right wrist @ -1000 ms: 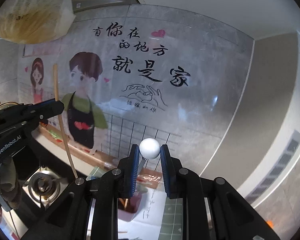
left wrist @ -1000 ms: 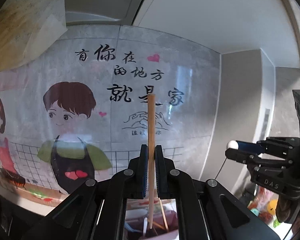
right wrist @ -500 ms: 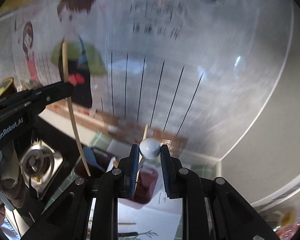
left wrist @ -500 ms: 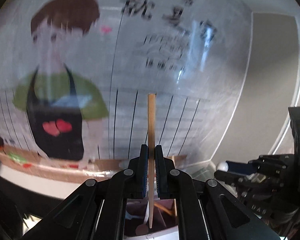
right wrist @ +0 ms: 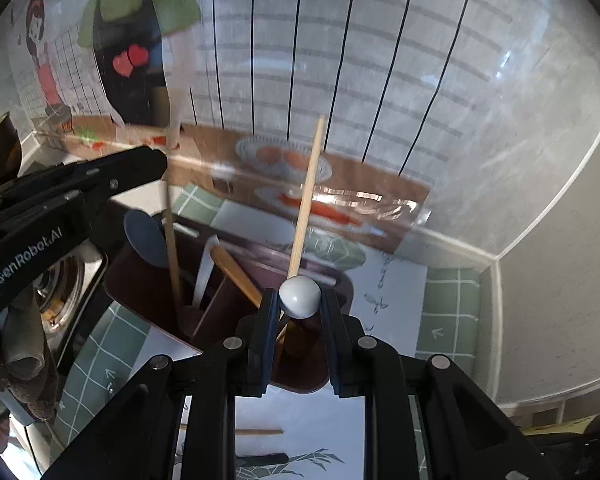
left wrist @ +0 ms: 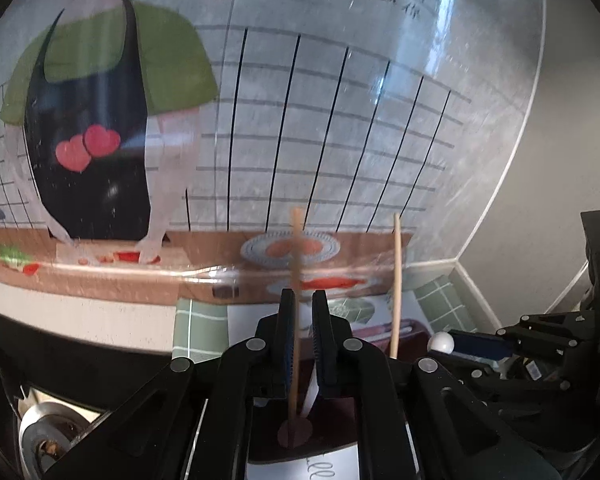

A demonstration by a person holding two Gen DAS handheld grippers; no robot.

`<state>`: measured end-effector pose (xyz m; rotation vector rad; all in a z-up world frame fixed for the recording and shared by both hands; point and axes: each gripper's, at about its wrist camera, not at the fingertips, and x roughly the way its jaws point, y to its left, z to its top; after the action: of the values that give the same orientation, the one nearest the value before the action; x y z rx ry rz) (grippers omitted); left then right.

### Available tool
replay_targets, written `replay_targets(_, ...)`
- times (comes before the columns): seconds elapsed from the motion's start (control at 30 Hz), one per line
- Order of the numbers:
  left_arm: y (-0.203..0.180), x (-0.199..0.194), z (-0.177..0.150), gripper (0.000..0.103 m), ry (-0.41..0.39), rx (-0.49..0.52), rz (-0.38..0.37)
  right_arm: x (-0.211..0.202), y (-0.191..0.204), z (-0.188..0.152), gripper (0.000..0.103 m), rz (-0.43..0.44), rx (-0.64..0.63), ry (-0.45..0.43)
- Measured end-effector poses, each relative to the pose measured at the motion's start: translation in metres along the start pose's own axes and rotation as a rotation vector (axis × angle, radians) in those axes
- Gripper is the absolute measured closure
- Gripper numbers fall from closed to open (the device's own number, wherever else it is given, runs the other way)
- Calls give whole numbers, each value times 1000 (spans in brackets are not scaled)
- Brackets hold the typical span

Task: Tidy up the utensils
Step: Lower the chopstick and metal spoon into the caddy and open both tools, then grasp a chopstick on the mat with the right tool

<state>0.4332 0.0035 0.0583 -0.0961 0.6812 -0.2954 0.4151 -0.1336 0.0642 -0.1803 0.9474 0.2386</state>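
Observation:
A dark red utensil holder (right wrist: 236, 268) with compartments stands on the counter by the wall; it also shows in the left wrist view (left wrist: 412, 330). My left gripper (left wrist: 303, 300) has its jaws slightly apart around an upright wooden chopstick (left wrist: 295, 320) whose lower end is down in the holder. My right gripper (right wrist: 300, 300) is shut on a white round-ended utensil (right wrist: 300, 295) just above the holder. Another chopstick (right wrist: 306, 196), a blue spoon (right wrist: 146, 236) and a white spoon (right wrist: 206, 268) stand in the holder.
A decorated wall film with a cartoon figure (left wrist: 92, 120) stands close behind the holder. A gas burner (right wrist: 52, 300) lies to the left. A green-tiled mat and white sheet (right wrist: 396, 292) cover the counter, with a loose chopstick (right wrist: 256, 432) on it. A grey wall corner (right wrist: 548, 240) is at the right.
Both grippers have moved down and forward to the holder. The left jaws have opened slightly and the chopstick has slid lower between them into the holder. The right gripper still holds the white utensil.

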Motion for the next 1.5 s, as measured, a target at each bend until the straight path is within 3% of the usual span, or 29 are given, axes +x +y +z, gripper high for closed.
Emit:
replay_targets(0.03, 1, 2, -1, 79, 9, -3, 2, 5, 1, -1, 82, 7, -3, 12)
replay_targets(0.1, 2, -1, -3, 62, 15, -13, -1, 10, 3, -4, 71, 20, -9, 25)
replay_targets(0.13, 2, -3, -3, 53, 14, -15, 0, 9, 3, -4, 58, 17, -11, 24)
replay_targets(0.17, 2, -6, -4, 51, 9, -16, 0, 8, 4, -5, 47, 10, -12, 15)
replay_targets(0.2, 2, -11, -5, 51, 5, -11, 2, 6, 4, -6, 44, 4, -11, 5)
replay_targets(0.3, 3, -30, -9, 44, 1, -1, 11, -7, 3, -10, 43, -2, -8, -32)
replay_targets(0.47, 12, -67, -29, 35, 13, 18, 27, -34, 2, -26, 27, 1, 12, -92)
replay_targets(0.6, 25, -95, -56, 31, 43, 34, 76, -51, 11, -52, 23, 5, 8, -118)
replay_targets(0.7, 37, -115, -81, 31, 75, 24, 101, -54, 27, -74, 23, 30, -7, -90)
replay_targets(0.93, 70, -149, -138, 28, 129, -27, 170, -55, 101, -132, 24, 193, -116, -21)
replay_targets(1.0, 81, -159, -154, 27, 144, -49, 190, -53, 132, -150, 31, 247, -179, 5)
replay_targets(1.07, 93, -169, -166, 25, 153, -76, 212, -50, 161, -164, 49, 299, -254, 36)
replay_targets(1.2, 116, -187, -178, 22, 156, -134, 263, -40, 208, -185, 56, 386, -361, 96)
replay_targets(1.27, 125, -197, -181, 20, 148, -161, 282, -32, 226, -193, 71, 415, -392, 131)
replay_targets(1.5, 139, -223, -197, 14, 134, -200, 294, -7, 261, -205, 74, 427, -437, 205)
